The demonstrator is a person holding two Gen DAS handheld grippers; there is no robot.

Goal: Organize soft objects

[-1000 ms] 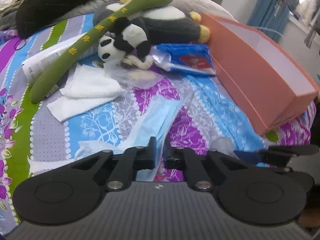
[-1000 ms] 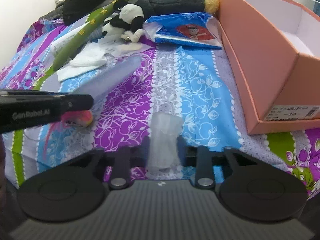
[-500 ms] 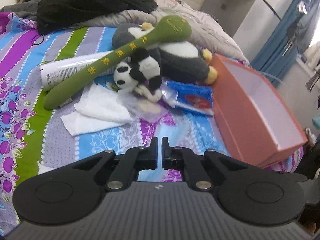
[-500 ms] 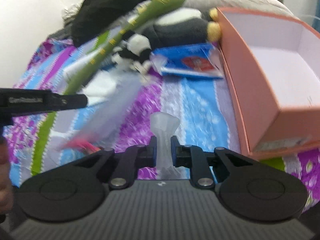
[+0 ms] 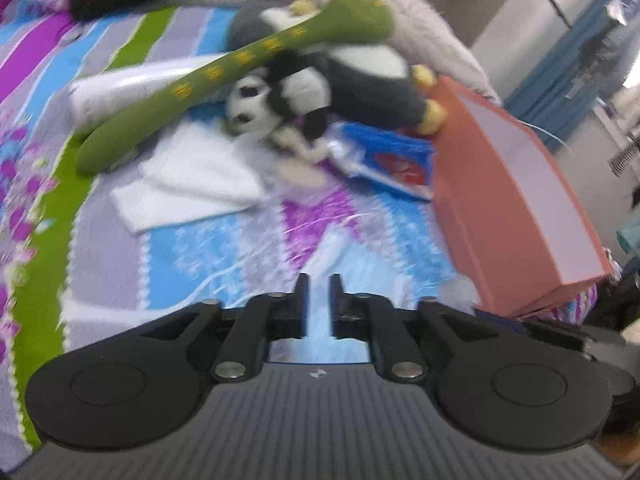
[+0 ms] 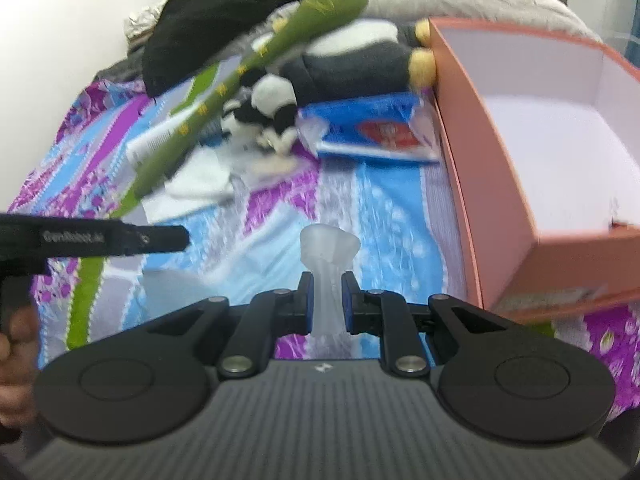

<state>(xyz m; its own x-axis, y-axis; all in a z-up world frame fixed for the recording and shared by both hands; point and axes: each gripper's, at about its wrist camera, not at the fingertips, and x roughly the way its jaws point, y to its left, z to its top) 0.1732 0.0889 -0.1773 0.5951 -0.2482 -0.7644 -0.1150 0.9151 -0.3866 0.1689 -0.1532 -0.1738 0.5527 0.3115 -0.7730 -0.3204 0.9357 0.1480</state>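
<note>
My left gripper (image 5: 318, 284) hovers over the patterned bed with its jaws opening. Only a blurred pale blue patch shows in the gap, and the pads press on nothing. In the right wrist view a pale blue mask (image 6: 172, 284) lies on the sheet below the left gripper (image 6: 176, 238). My right gripper (image 6: 326, 280) is shut on a translucent white soft piece (image 6: 328, 248) that sticks up between its pads. The open orange box (image 6: 500, 160) stands just right of it. A panda plush (image 5: 280, 108), a long green plush (image 5: 224, 80) and a grey penguin plush (image 5: 372, 76) are piled at the far side.
A blue packet (image 5: 392, 156) lies against the orange box (image 5: 500, 200). White cloths (image 5: 188, 184) and a white tube (image 5: 120, 88) lie left of the panda. Black clothing (image 6: 224, 12) and a grey blanket sit at the back. A hand shows at the left edge.
The left jaws, shut on the blue mask before, have parted and the mask is out of them. The right gripper has risen, still holding the translucent piece.
</note>
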